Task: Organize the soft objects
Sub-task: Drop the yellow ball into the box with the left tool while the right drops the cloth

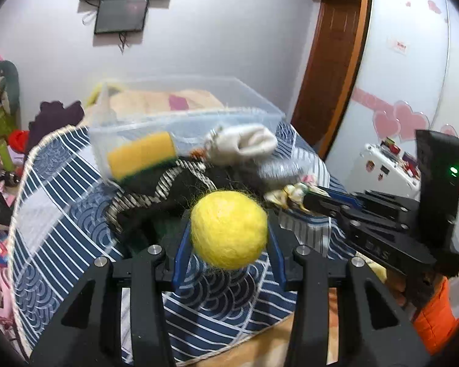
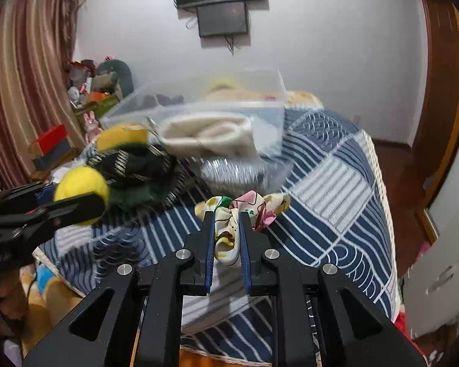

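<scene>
Left tongs (image 1: 229, 235) grip the yellow felt ball (image 1: 229, 229); right tongs (image 2: 226, 229) pinch the floral scrunchie (image 2: 244, 208). Carry both high over the clear bin's (image 1: 180, 119) near rim at 12 o'clock before releasing.

The clear bin (image 1: 180, 122) stands on the patterned cloth (image 1: 61, 214) and serves as the landmark. Inside it, at its near left corner, lies the sponge (image 1: 142, 156); toward its near right lies the folded sock (image 1: 248, 143). Just before the bin, touching its near wall, sits the dark striped fabric (image 1: 168, 189), and to the right of that, before the bin's right half, the ribbed grey cloth (image 1: 281, 168). Nearer than the dark fabric, before the bin's middle, the felt ball (image 1: 229, 229) sits between the left claw's (image 1: 229, 244) fingers. Before the bin's right end, the printed scrunchie (image 2: 241, 211) lies in the right claw (image 2: 226, 238), over the cloth.
</scene>
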Tool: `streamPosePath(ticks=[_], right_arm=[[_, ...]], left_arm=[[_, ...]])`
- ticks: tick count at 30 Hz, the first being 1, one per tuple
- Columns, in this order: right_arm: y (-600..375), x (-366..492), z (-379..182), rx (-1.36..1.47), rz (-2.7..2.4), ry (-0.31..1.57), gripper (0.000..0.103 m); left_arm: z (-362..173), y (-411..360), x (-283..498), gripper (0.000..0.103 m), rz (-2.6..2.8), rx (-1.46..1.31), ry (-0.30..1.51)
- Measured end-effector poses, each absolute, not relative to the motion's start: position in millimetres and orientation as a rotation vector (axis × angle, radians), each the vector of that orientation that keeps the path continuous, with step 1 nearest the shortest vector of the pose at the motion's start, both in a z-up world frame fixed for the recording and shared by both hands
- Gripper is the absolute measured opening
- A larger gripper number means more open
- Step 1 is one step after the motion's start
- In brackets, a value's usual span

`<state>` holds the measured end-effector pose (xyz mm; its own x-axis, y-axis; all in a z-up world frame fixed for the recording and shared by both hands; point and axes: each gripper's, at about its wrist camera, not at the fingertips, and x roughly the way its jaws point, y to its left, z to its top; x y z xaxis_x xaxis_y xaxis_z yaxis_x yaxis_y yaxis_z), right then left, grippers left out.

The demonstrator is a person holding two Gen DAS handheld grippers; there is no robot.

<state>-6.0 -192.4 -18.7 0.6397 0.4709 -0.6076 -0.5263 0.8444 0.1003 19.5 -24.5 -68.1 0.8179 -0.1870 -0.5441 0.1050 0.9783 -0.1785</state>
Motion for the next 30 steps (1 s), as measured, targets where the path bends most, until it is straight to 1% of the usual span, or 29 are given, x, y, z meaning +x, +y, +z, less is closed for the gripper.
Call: streamPosePath(ticks=[18, 23, 30], right_arm=[[-187.6, -5.0, 47.3, -0.031, 0.574, 0.466, 0.013], [-174.5, 4.5, 63.5, -0.040, 0.578, 0.405, 0.013], [-160.3, 26.9, 68.7, -0.061, 0.577, 0.394, 0.013]], left_arm=[[-16.1, 12.0, 39.2, 0.044, -0.035, -0.145, 0.434], [-5.2, 24.5, 55.5, 0.044, -0.001, -0.133, 0.412], [-0.4, 42.8, 91.0, 0.044, 0.005, -0.142, 0.435]])
